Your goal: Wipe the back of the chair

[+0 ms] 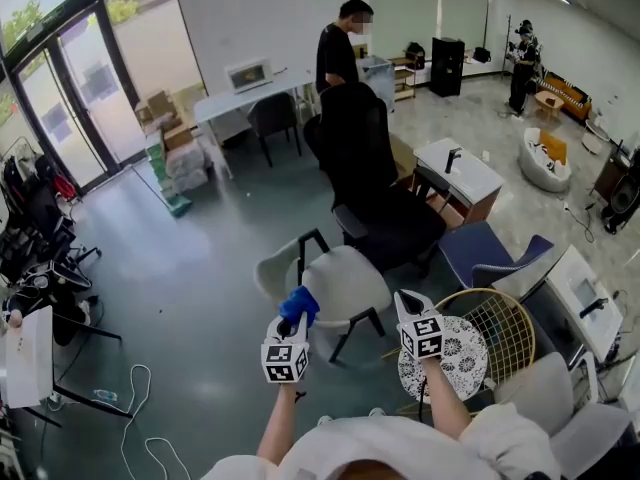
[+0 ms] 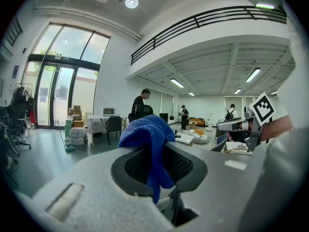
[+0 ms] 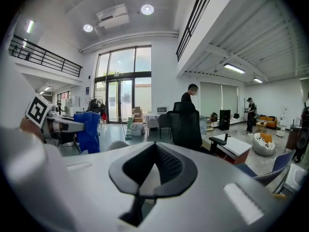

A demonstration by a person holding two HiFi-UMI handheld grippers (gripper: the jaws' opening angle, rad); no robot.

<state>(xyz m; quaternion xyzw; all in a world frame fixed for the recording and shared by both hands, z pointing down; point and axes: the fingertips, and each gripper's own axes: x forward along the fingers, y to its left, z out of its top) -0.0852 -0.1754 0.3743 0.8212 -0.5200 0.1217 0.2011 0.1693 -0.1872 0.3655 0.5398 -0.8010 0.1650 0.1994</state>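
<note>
A tall black office chair (image 1: pixel 362 158) stands a few steps ahead with its back towards me; it also shows in the right gripper view (image 3: pixel 187 124). Closer in, a pale grey chair (image 1: pixel 340 280) sits just beyond both grippers. My left gripper (image 1: pixel 297 315) is shut on a blue cloth (image 1: pixel 299 303), which bunches above the jaws and hangs between them (image 2: pixel 150 144). My right gripper (image 1: pixel 408 300) is held level beside it, shut with nothing in it (image 3: pixel 153 170). Neither gripper touches a chair.
A round wicker chair (image 1: pixel 495 330) and a blue seat (image 1: pixel 492 253) stand at the right, with a white table (image 1: pixel 458 171) beyond. A person in black (image 1: pixel 338 50) stands behind the black chair. A desk (image 1: pixel 245 96) and boxes (image 1: pixel 178 158) sit at the back left. Cables (image 1: pixel 135 398) lie on the floor.
</note>
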